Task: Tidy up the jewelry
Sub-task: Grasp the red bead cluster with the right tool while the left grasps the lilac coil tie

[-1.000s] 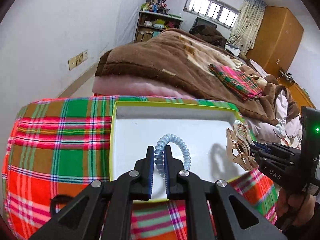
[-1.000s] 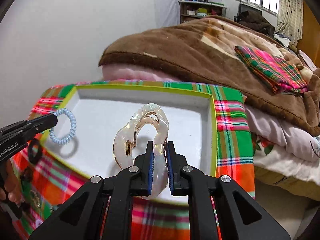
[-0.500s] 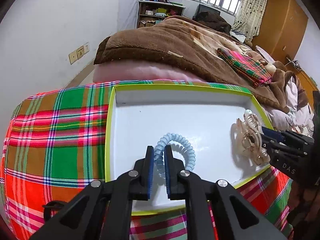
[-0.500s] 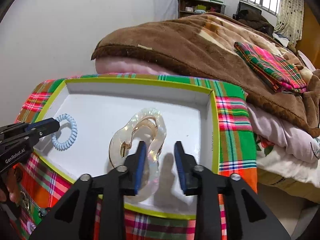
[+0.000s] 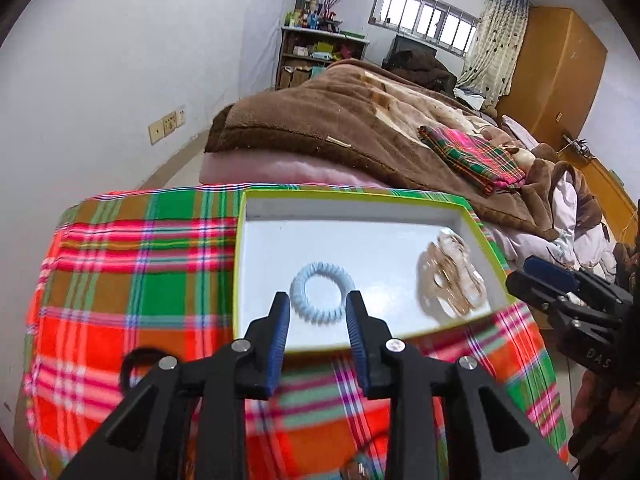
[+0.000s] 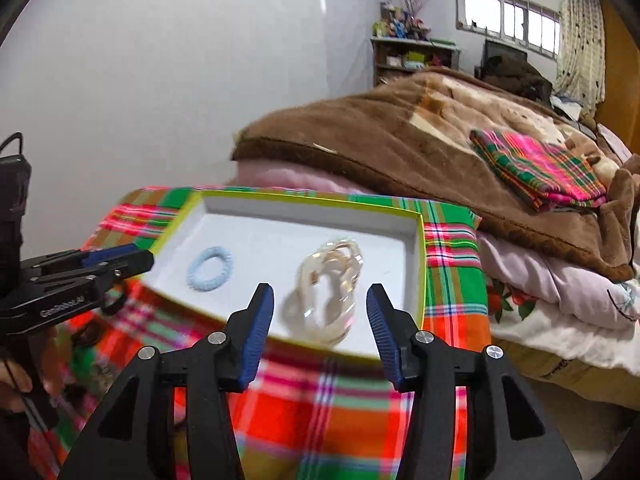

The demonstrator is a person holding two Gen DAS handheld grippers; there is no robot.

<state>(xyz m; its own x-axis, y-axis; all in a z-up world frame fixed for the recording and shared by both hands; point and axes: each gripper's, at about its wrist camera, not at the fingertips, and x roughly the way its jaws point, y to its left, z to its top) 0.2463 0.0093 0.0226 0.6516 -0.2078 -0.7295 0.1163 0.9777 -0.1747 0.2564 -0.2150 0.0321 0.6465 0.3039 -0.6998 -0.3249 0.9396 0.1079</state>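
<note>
Two pieces down: I count a blue coil hair tie [image 5: 322,298] and a clear amber claw clip [image 6: 325,295], both lying loose on the white floor of the tray [image 5: 478,229].
Left gripper: my left gripper [image 5: 319,334] has its jaws apart and opening; the hair tie lies just ahead of the tips, and the pads do not press on it.
Right gripper: my right gripper [image 6: 320,332] stands wider, also opening; the claw clip lies ahead of the gap, free of both pads.
Nearest risk: a black elastic loop [image 5: 138,364] lies on the plaid cloth [image 5: 132,280] beside my left gripper's left arm. I judge a careless pull back could hook it and drag it off the edge.
Tray risk: the near rim lies just beyond both sets of tips. If I dip a gripper while leaving, I think it catches the rim and tips or slides the shallow tray.
Clip risk: the claw clip lies close to the near rim on my right; a nudge there could flip it out. It looks rounded and slick, so I expect it to skate.
Cloth risk: the plaid cloth drapes over the front; a snag on it would shift the tray.
Farther off: a brown blanket [image 6: 400,136] on the bed lies behind the tray, well clear, no hazard that I can see.
</note>
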